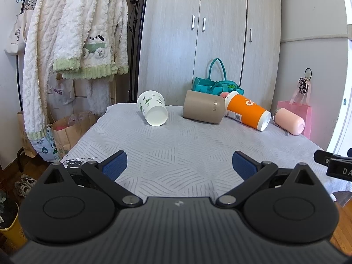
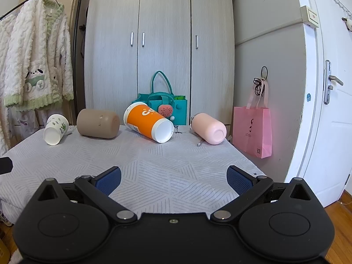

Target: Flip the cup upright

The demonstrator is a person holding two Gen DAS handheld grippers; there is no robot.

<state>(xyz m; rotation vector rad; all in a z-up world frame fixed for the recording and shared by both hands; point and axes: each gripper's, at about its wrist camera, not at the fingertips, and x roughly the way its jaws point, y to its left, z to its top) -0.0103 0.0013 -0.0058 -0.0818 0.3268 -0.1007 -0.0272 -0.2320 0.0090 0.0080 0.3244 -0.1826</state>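
Observation:
Several cups lie on their sides in a row at the far edge of the grey patterned table (image 1: 176,145): a white cup with green cactus print (image 1: 153,107) (image 2: 55,128), a tan cup (image 1: 203,109) (image 2: 98,123), an orange and white cup (image 1: 247,111) (image 2: 148,124) and a pink bottle (image 1: 289,121) (image 2: 209,128). My left gripper (image 1: 179,165) is open and empty over the near part of the table. My right gripper (image 2: 173,180) is open and empty, also well short of the cups.
A teal bag (image 2: 162,107) stands behind the cups against a grey wardrobe (image 2: 158,44). A pink paper bag (image 2: 253,129) hangs at the right by a white door (image 2: 330,110). A clothes rack with fluffy robes (image 1: 72,33) and paper bags (image 1: 66,129) stands left.

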